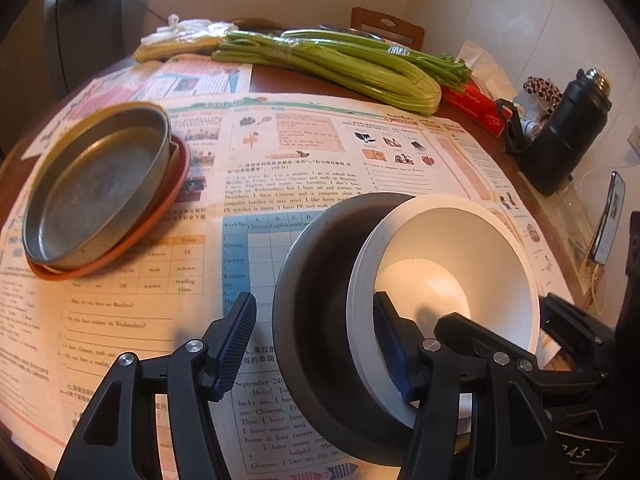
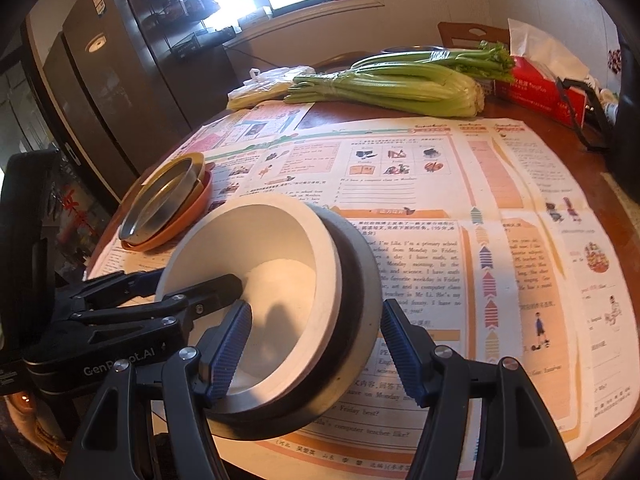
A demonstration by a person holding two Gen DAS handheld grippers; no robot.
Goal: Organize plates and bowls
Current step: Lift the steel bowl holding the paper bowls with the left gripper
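Item: nested bowls (image 2: 320, 264), a white bowl (image 1: 460, 248) lying askew inside a dark bowl (image 1: 316, 280), its rim standing proud of the dark one; they sit at the near edge of the counter (image 1: 288, 76), on spread newspaper (image 1: 280, 160). Holder, right: my right gripper (image 2: 316, 320) straddles both walls, one pad inside the white bowl and the other against the dark bowl's outer side; these jaws appear clamped on the pair. Holder, left: my left gripper (image 1: 314, 320) also straddles the walls, but its outer pad stands clear of the dark bowl, so these jaws are open and carry nothing. Step in hand, as I judge it: seating one bowl in the other, with the left side letting go. Next move calls for: the white bowl settling level in the dark one, then the pair set down beside the plate stack (image 1: 100, 188), a metal pan on yellow and orange plates, lying well apart to the far left. Also present: celery (image 1: 340, 68) across the far side, a red tissue box (image 1: 472, 100), a black flask (image 1: 568, 128) and a propped phone (image 1: 610, 216) at the right edge. Obstructions: none between bowls and stack, only open newspaper; the flask and phone crowd the right.
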